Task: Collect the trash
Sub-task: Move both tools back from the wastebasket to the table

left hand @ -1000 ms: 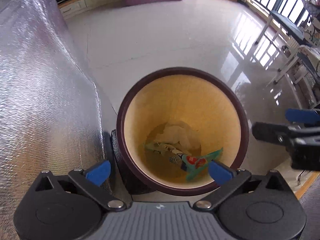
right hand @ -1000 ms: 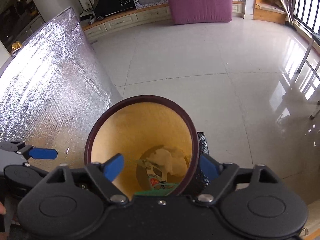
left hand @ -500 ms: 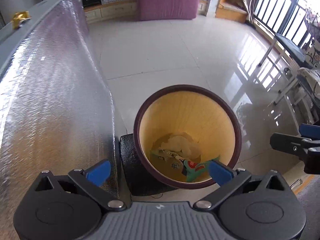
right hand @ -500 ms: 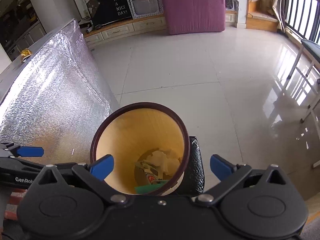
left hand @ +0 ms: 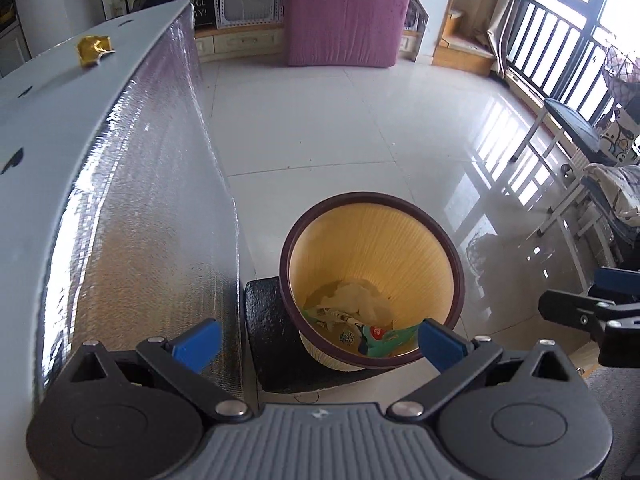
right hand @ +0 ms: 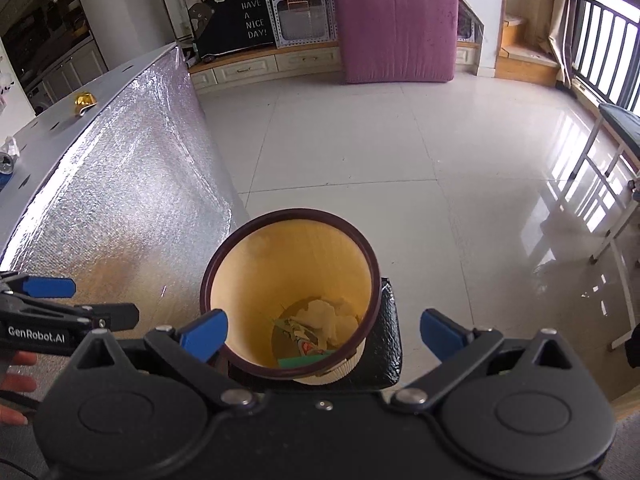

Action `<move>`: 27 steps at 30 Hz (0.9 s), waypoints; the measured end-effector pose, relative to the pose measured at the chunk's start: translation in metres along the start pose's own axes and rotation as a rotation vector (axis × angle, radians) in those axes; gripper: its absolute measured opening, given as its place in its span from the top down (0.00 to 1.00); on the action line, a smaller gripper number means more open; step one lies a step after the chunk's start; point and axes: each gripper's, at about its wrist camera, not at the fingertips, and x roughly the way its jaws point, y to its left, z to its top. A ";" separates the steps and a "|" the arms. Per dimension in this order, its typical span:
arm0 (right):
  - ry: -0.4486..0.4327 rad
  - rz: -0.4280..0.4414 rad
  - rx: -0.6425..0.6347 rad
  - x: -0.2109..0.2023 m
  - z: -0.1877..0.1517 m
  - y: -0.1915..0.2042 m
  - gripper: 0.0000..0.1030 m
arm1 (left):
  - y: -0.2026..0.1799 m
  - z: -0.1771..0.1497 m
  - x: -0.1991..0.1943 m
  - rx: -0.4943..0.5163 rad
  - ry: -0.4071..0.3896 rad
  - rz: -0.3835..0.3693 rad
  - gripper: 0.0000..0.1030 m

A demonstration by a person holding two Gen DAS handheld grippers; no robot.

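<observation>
Yellow bin: a ribbed wastebasket (left hand: 372, 248) with a dark maroon rim stands on the white tiled floor (left hand: 320, 128), just beside the foil-clad side of the bench (left hand: 36, 128).
Black block: a dark textured block (left hand: 266, 328) touches the bin's base on the bench side.
Trash inside: crumpled pale paper (left hand: 358, 298) and a green printed wrapper (left hand: 376, 338) lie at the bin's bottom.
Trash on bench: a gold crumpled wrapper (left hand: 93, 49) sits near the far edge of the bench top.
Left gripper (left hand: 316, 340): jaws wide apart, nothing between them, above the bin.
Right gripper (right hand: 322, 330): jaws fully apart, empty, above the bin.
</observation>
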 end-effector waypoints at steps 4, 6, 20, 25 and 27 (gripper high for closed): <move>-0.005 -0.012 -0.005 -0.011 -0.003 0.002 0.00 | 0.004 -0.004 -0.012 -0.004 -0.016 -0.007 0.00; -0.011 -0.016 -0.003 -0.017 -0.003 0.001 0.00 | 0.005 -0.008 -0.021 -0.007 -0.027 -0.009 0.00; -0.069 -0.052 0.001 -0.069 -0.028 0.013 0.00 | 0.013 -0.030 -0.075 -0.028 -0.131 -0.032 0.00; -0.143 -0.050 0.010 -0.096 -0.037 0.023 0.00 | 0.019 -0.043 -0.102 -0.040 -0.207 -0.051 0.00; -0.174 -0.052 0.011 -0.108 -0.039 0.028 0.00 | 0.021 -0.048 -0.116 -0.044 -0.244 -0.048 0.00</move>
